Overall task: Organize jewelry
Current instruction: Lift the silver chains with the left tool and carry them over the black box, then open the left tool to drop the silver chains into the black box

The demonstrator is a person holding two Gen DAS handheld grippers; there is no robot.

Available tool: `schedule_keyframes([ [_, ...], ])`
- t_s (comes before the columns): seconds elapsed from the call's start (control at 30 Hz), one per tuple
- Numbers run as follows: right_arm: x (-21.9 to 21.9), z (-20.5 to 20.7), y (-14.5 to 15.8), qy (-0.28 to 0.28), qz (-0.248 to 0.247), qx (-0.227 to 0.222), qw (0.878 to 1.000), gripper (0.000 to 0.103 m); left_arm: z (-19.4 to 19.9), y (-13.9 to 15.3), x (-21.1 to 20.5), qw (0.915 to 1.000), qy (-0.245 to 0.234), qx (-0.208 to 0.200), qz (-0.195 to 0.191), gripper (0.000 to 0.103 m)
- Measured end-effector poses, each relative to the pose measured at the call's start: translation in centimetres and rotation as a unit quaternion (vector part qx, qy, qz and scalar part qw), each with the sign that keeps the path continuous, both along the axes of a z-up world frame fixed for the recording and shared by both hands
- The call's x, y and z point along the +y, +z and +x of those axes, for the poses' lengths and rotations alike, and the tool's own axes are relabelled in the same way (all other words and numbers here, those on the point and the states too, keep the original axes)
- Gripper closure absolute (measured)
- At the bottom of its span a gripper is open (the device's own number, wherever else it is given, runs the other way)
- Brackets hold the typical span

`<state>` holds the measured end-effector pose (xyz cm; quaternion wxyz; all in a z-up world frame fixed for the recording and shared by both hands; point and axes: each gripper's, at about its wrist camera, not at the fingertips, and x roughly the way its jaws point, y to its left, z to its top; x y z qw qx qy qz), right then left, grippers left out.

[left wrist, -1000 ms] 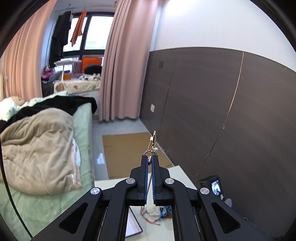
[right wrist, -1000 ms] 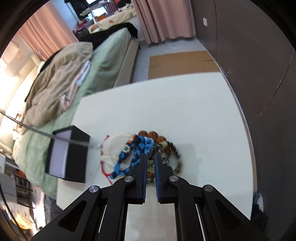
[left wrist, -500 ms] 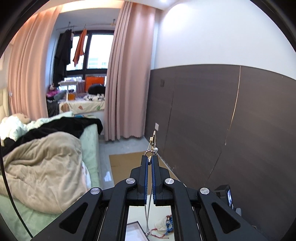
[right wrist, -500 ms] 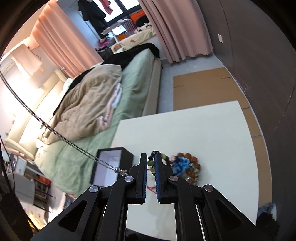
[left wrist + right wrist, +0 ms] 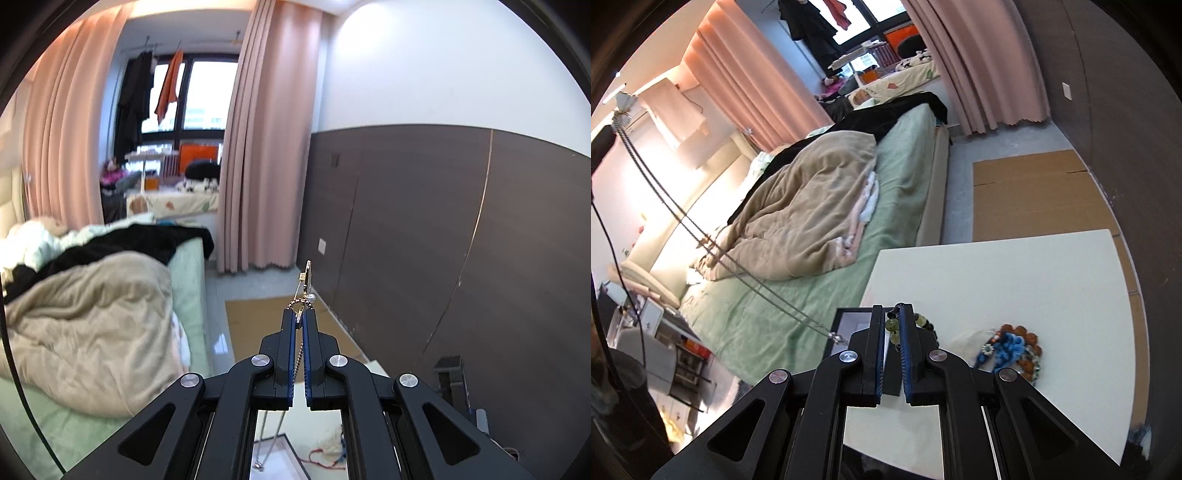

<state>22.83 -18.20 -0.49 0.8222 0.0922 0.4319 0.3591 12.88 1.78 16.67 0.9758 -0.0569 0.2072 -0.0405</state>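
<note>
We read no brand, label or writing anywhere. Nearest, our right gripper points down over the near-left part of the white table, its jaws pinching a bead bracelet of green and dark beads, which hangs lifted off the tabletop. Just left of it sits a black box with a pale lining, at the table's left edge. To the right, the remaining jewelry pile, blue and orange beads, lies on a white pouch on the table. Our left gripper tilts slightly downward, jaws pressed together on a chain; a gold pendant stands up beyond the tips. In the right view the chain stretches taut from upper left down to the box. Beyond lie a green bed, a beige blanket, floor cardboard and pink curtains.
</note>
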Motion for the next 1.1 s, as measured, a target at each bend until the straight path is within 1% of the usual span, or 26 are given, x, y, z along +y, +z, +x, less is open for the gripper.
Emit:
schedule_keyframes([
  [0.13,0.9,0.0,-0.4,0.003,0.000,0.008,1.000,0.094,0.7,-2.4,0.6,0.9996,0.004,0.025,-0.011,0.100],
  [0.23,1.2,-0.1,-0.9,0.004,0.000,0.016,1.000,0.094,1.3,-4.9,0.8,0.9983,0.004,0.052,-0.024,0.100],
  [0.4,1.7,-0.2,-1.5,0.005,0.002,0.028,1.000,0.094,2.3,-8.8,1.1,0.9937,0.007,0.100,-0.049,0.100],
  [0.53,2.0,-0.2,-1.8,0.003,0.005,0.037,0.999,0.094,3.2,-12.0,1.0,0.9874,0.000,0.144,-0.065,0.100],
  [0.63,2.1,-0.2,-1.9,0.003,0.005,0.041,0.999,0.094,3.8,-13.6,1.4,0.9832,0.023,0.168,-0.068,0.100],
  [0.73,2.3,-0.2,-2.0,0.003,0.003,0.043,0.999,0.094,4.1,-15.0,2.3,0.9755,0.028,0.192,-0.103,0.099],
  [0.77,2.3,-0.2,-2.0,0.004,0.003,0.044,0.999,0.094,4.0,-15.6,2.7,0.9725,0.033,0.203,-0.109,0.098],
  [0.83,2.6,-0.2,-2.1,0.005,0.002,0.045,0.999,0.094,3.8,-16.4,3.2,0.9682,0.042,0.218,-0.115,0.087],
  [0.9,3.0,-0.2,-2.1,0.009,0.001,0.045,0.999,0.094,3.0,-16.9,3.9,0.9657,0.048,0.219,-0.130,0.050],
  [0.93,3.2,-0.3,-2.1,0.012,0.000,0.045,0.999,0.094,2.6,-17.0,4.1,0.9657,0.053,0.217,-0.132,0.044],
  [0.97,3.5,-0.3,-2.2,0.015,0.000,0.045,0.999,0.094,2.1,-17.0,4.4,0.9664,0.061,0.211,-0.133,0.040],
  [1.1,4.9,-0.3,-2.2,0.027,0.002,0.046,0.999,0.094,0.8,-17.3,5.2,0.9649,0.075,0.214,-0.133,0.040],
])
